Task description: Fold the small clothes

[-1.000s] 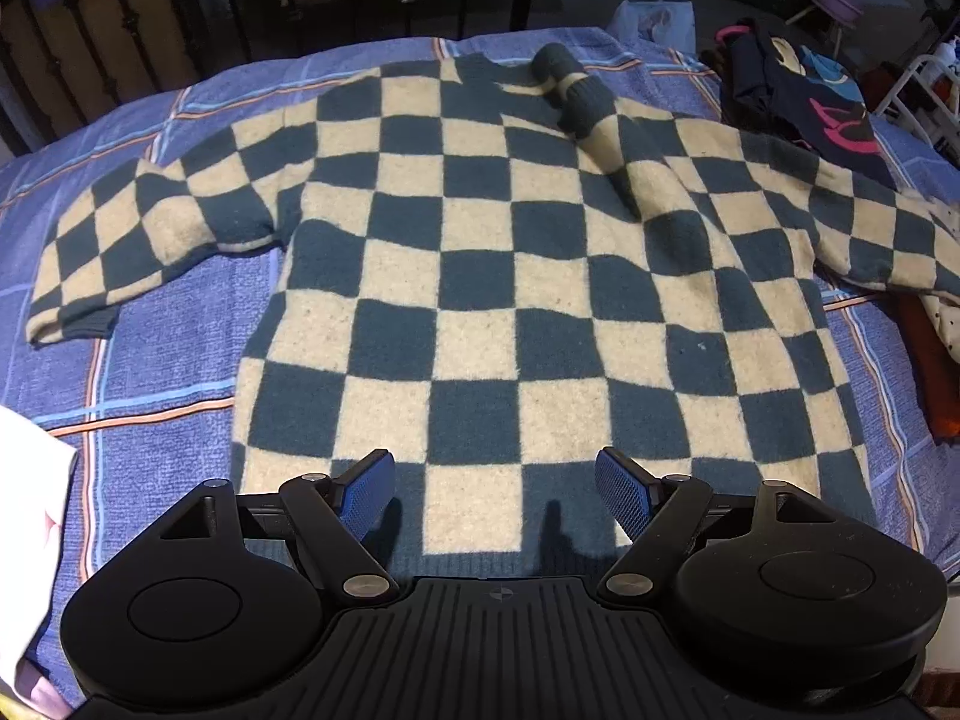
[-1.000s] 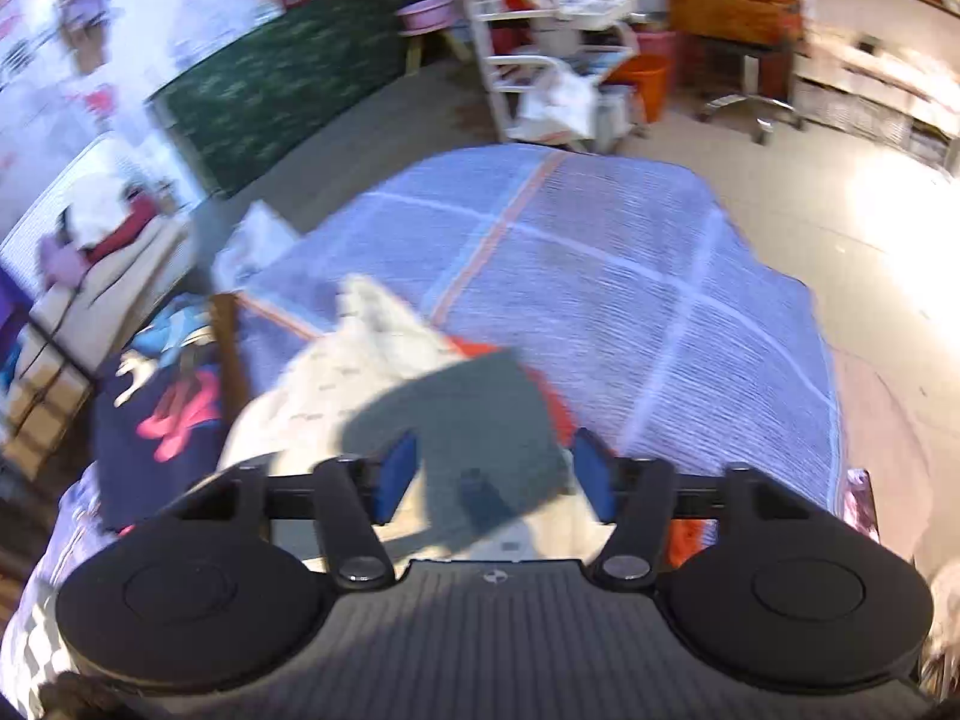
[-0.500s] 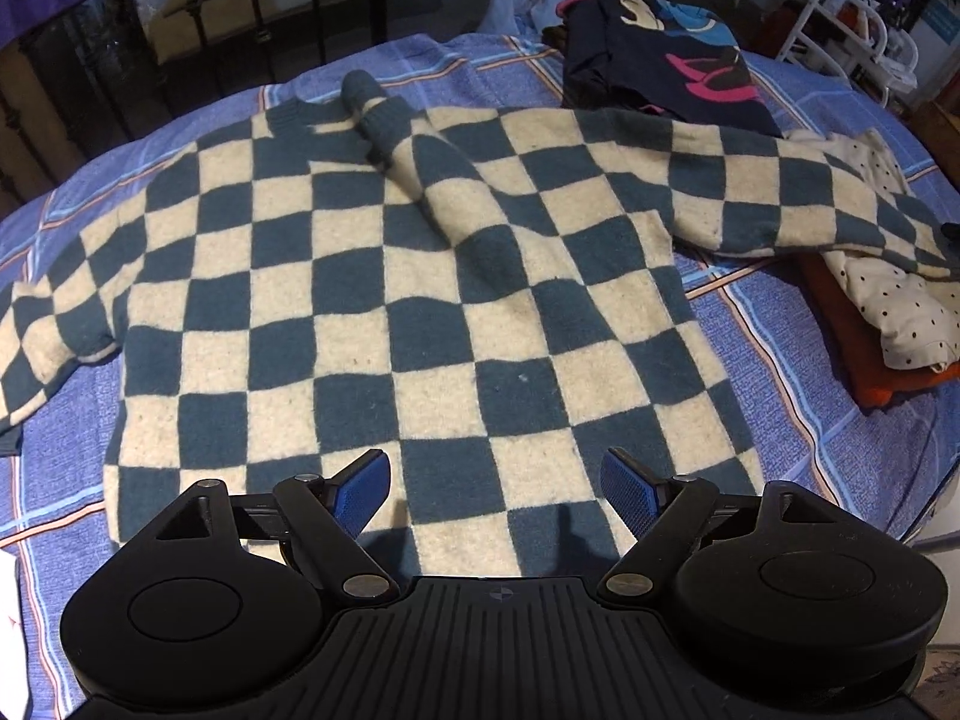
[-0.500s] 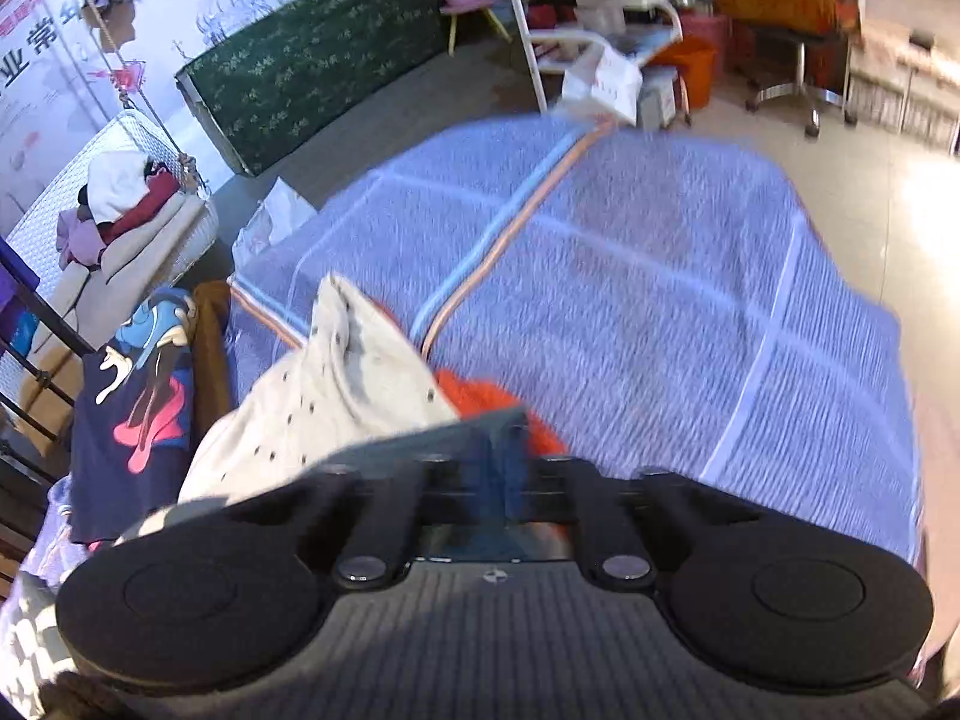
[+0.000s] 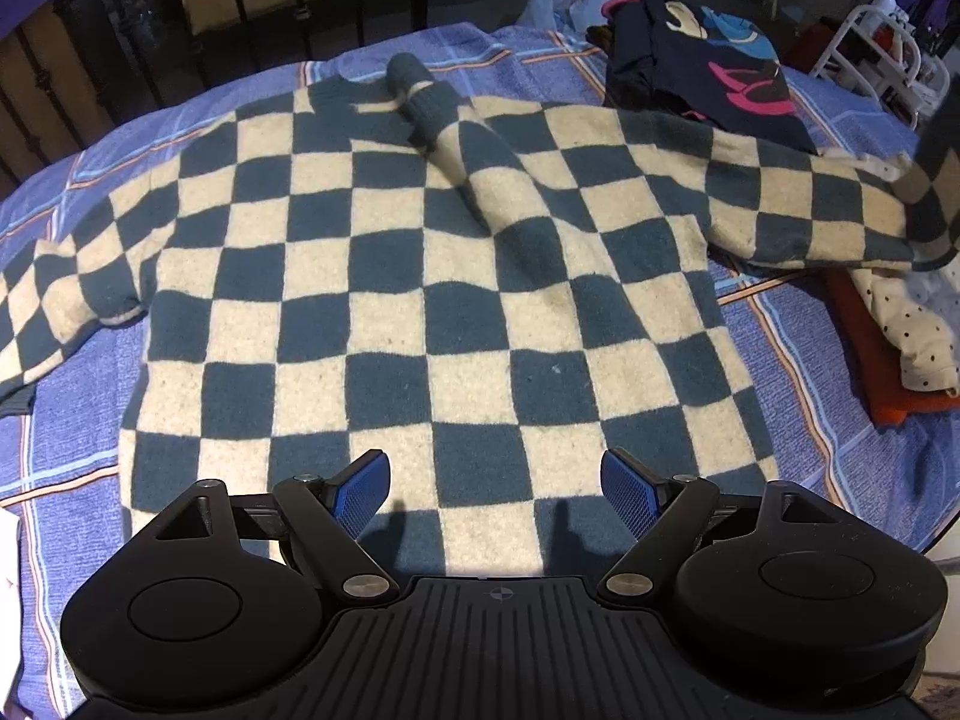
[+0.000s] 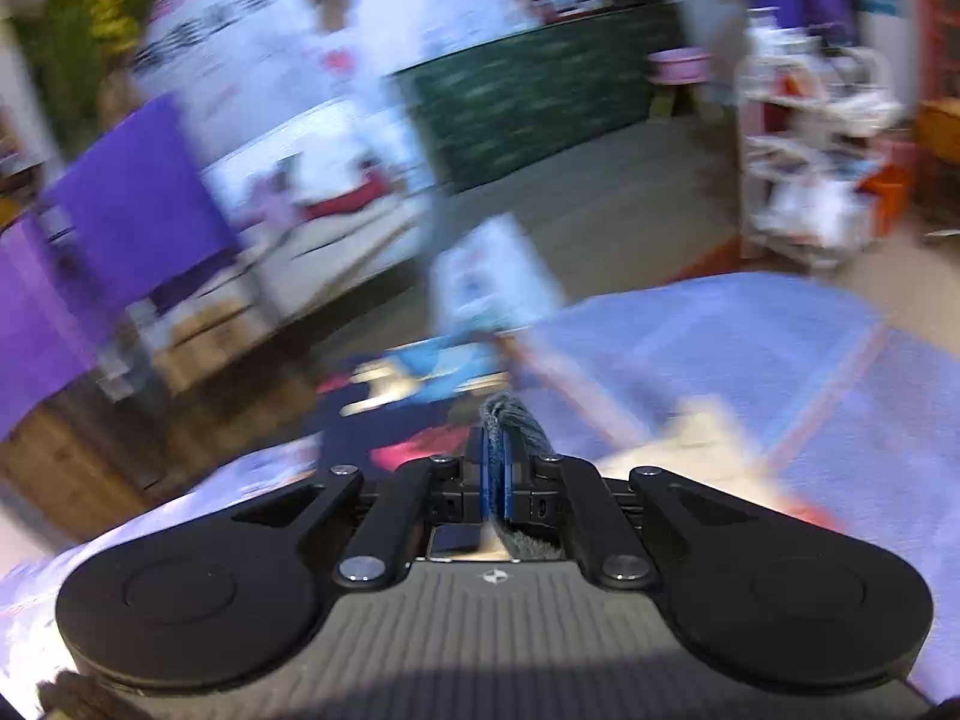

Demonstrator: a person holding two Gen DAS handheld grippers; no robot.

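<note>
Your left gripper [image 5: 495, 489] hangs over the near edge of the bed [image 5: 78, 438], its blue pads spread wide with nothing between them. Straight beneath and ahead of it lies the checked sweater [image 5: 420, 300], spread flat across the middle of the striped blue bedspread, its hem just under your fingertips and its neck toward the far edge by the dark metal bed rail [image 5: 240, 6]. One sleeve trails off toward the left edge of the bed. A dark cuff [image 5: 420, 96] lies folded in over the chest near the collar.

The other sleeve [image 5: 840, 210] runs out to the right edge, where its end lifts off the bed. Your right gripper [image 6: 497, 462] is clenched on a bit of grey-blue knit, pinched between the pads and poking out past the tips; that view is heavily blurred, so little else there is sure.

Along the right edge the room is tight: a dark printed garment [image 5: 708, 72] sits at the far right corner, touching the raised sleeve, and a dotted cream garment [image 5: 906, 324] lies on an orange one [image 5: 870, 372] just beside the sweater's side seam. On the left, bare bedspread shows between the sweater body and the left edge, and a strip of it runs along the near edge on both sides of your left gripper.
</note>
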